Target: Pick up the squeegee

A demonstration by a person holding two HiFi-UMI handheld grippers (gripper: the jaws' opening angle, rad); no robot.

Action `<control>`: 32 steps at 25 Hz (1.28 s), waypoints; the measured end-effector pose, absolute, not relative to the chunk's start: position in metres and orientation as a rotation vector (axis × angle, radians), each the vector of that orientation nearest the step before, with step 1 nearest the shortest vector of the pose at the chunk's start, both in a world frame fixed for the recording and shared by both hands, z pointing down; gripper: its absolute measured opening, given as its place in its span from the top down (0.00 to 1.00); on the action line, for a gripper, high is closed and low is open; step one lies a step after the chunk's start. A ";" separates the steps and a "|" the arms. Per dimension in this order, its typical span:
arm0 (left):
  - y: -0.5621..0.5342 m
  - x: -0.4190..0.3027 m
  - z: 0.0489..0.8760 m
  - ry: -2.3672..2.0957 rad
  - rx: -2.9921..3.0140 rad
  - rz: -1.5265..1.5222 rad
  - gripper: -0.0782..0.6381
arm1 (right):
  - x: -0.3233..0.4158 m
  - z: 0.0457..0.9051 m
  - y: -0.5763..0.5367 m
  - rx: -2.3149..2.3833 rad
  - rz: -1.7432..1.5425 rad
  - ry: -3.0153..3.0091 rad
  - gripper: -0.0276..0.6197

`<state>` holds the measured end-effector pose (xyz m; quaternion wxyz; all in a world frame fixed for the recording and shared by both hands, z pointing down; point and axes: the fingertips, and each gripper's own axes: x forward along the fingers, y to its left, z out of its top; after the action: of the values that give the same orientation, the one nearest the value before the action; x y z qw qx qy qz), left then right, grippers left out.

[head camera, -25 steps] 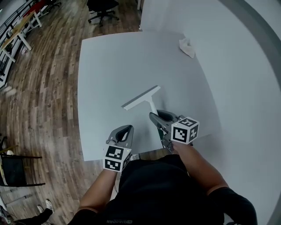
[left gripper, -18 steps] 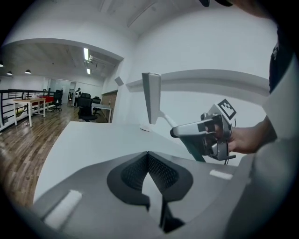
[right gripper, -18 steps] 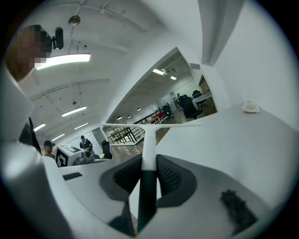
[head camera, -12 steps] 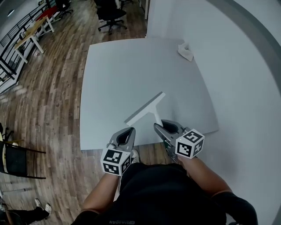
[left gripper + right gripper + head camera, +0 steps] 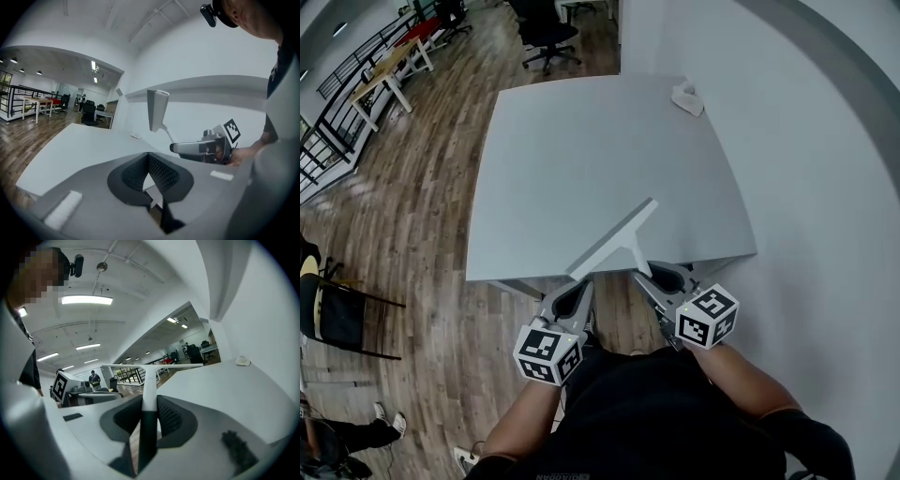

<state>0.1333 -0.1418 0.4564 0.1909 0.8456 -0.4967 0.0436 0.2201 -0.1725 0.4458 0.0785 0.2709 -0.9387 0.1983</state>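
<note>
The squeegee (image 5: 614,239) is white with a long straight blade and a thin handle. My right gripper (image 5: 652,274) is shut on that handle and holds it in the air over the near edge of the grey table (image 5: 581,141). In the right gripper view the handle (image 5: 149,394) runs between the pads and the blade crosses at the top. My left gripper (image 5: 581,289) hangs beside it on the left, shut and empty, its pads meeting in the left gripper view (image 5: 149,153). There the blade (image 5: 157,110) and the right gripper (image 5: 201,149) show to the right.
A crumpled white cloth (image 5: 686,97) lies at the table's far right corner. A white wall (image 5: 825,187) runs along the right. Office chairs (image 5: 548,33) stand beyond the table, a black chair (image 5: 333,319) on the wooden floor at the left.
Both grippers have drawn back toward the body, past the table's near edge. The squeegee has come up off the table in the right gripper and moved back with it.
</note>
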 end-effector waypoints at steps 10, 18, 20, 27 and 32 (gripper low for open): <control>-0.066 0.129 0.454 -1.531 2.290 0.157 0.88 | 0.222 0.449 -0.118 0.731 0.667 -2.861 0.81; -0.071 0.093 0.441 -1.457 2.366 0.165 0.88 | 0.181 0.440 -0.105 0.804 0.666 -2.859 0.81; -0.058 0.063 0.439 -1.419 2.413 0.191 0.88 | 0.149 0.439 -0.091 0.857 0.663 -2.852 0.81; -0.050 0.028 0.437 -1.351 2.443 0.254 0.88 | 0.117 0.438 -0.079 0.946 0.669 -2.847 0.81; -0.049 0.026 0.442 -1.310 2.468 0.277 0.88 | 0.114 0.439 -0.078 0.981 0.638 -2.849 0.81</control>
<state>0.0262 -0.0494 0.4419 0.1661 0.8668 -0.4600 0.0973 0.1142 -0.0784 0.4392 0.0309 0.3184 -0.9245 0.2072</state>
